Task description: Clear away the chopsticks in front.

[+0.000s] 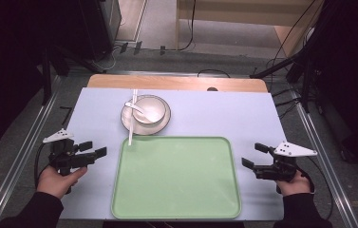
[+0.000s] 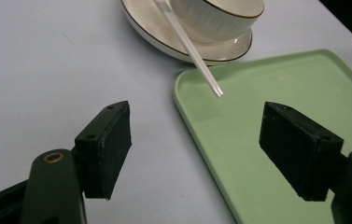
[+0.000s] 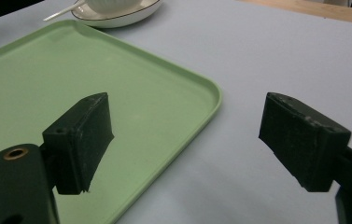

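While jaws gape, one tray (image 1: pixel 176 178), one bowl (image 1: pixel 149 109), one plate (image 1: pixel 128 119).

Bowl (image 1: pixel 149 109) on plate (image 1: pixel 130 121), behind tray (image 1: pixel 176 178); chopsticks (image 1: pixel 132 118) across plate.

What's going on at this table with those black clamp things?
A person sits at the table with a hand-held gripper in each hand. The left hand-held gripper and the right hand-held gripper both have open jaws holding nothing, one at each side of a bare green tray. Beyond the tray, a bowl sits on a plate, with a spoon in the bowl and white chopsticks laid across.
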The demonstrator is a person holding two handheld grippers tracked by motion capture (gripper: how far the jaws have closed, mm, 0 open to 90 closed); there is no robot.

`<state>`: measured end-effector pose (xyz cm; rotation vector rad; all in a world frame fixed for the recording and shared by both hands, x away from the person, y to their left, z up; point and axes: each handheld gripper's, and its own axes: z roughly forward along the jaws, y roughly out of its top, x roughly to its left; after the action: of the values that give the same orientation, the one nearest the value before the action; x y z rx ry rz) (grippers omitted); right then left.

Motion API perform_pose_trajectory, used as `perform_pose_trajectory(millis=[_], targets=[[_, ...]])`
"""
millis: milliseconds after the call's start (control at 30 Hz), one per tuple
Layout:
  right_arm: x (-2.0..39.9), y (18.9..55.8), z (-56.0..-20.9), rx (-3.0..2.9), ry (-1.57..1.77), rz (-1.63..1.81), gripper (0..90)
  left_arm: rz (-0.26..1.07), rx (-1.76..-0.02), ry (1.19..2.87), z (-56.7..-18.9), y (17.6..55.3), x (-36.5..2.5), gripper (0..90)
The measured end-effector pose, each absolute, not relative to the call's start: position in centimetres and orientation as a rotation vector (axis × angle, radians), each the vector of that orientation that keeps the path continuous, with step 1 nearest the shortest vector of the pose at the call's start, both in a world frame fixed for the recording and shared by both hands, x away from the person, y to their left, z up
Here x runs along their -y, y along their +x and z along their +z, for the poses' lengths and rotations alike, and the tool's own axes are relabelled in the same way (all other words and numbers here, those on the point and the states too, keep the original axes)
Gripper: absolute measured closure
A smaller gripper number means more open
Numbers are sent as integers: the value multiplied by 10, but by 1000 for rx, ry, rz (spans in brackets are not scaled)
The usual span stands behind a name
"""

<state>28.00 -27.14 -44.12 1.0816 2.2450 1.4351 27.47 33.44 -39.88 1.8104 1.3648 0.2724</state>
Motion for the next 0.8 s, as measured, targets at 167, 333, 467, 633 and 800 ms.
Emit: perform_pose_trajectory(millis=[167,333,467,633,800], targets=[[275,278,-441,-2229,1087,1444,177,264,-1365,1871,-395,291,-322,331],[277,277,-441,-2226,1090,1442,178,272,-1373,1879,-389,312,-313,334],[276,275,-441,-2233,1084,1434,177,253,-1429,1906,-385,331,-309,283],[276,274,-440,-2228,1089,1432,177,230,-1476,1884,-385,348,-307,274],[277,274,-440,-2227,1090,1432,177,224,-1500,1878,-389,367,-301,297]])
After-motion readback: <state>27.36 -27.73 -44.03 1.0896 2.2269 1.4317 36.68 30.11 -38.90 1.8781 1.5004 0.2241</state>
